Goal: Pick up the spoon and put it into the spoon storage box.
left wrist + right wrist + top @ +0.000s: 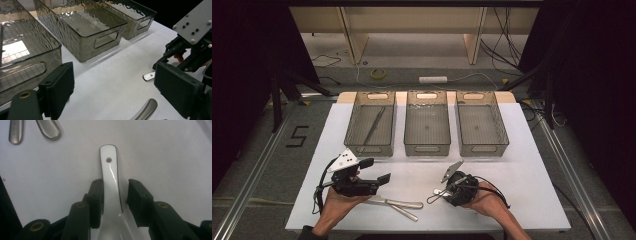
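A white ceramic spoon (110, 170) lies on the white table, its handle with a small hole pointing away from my right gripper (115, 192). The right gripper's jaws straddle the handle. One pad sits against it and a narrow gap shows at the other, so it is open around the spoon. In the high view the right gripper (443, 192) is low on the table at front right, over the spoon (437, 192). My left gripper (375, 170) hovers at front left, wide open with nothing between its pads (62, 85).
Three smoky clear bins stand in a row at the back: left (370, 149) holding a long thin utensil (374, 122), middle (427, 149), right (482, 149). Two metal cutlery pieces (399, 203) lie crossed near the front edge, their handle ends (48, 128) beyond the spoon.
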A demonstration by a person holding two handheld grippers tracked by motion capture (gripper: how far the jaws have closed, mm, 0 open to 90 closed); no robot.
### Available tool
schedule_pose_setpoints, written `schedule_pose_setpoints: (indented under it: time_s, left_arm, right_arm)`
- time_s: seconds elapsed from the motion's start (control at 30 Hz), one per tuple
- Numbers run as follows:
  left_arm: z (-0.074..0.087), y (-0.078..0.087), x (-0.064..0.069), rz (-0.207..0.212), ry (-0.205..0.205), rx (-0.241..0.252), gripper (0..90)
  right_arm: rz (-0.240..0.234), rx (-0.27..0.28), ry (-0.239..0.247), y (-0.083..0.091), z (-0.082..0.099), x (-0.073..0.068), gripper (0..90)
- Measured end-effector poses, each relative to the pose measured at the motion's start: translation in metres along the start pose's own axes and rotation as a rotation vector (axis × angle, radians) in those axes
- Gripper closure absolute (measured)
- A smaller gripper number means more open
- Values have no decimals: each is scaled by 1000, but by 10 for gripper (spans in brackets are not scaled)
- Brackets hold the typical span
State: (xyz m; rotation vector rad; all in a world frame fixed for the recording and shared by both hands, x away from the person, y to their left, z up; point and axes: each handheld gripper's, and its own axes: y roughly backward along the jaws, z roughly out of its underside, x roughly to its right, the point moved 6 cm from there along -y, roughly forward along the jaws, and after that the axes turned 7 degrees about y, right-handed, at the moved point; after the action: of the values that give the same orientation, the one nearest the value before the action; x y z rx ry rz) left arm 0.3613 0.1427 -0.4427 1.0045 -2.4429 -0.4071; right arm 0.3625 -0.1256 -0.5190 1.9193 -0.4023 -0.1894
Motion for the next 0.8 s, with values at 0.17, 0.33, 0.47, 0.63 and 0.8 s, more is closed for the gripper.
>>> schedule_pose_setpoints:
  time_s: [0.17, 0.33, 0.47, 0.63, 0.8]
  left_arm:
    - [1, -1, 0, 1, 0, -6, 163]
    - [0, -1, 0, 0, -1, -5, 163]
    - [0, -1, 0, 2, -3, -5, 163]
    - [0, -1, 0, -1, -6, -4, 163]
    - [0, 0, -1, 0, -5, -1, 162]
  right_arm:
    - [-10, -10, 10, 0, -2, -1, 713]
    - [-16, -30, 21, -1, -4, -1, 746]
    - [-19, -52, 41, -1, -5, -1, 756]
    - [-30, -53, 54, 1, -6, -1, 760]
    - [-47, -14, 49, 8, -6, 1, 762]
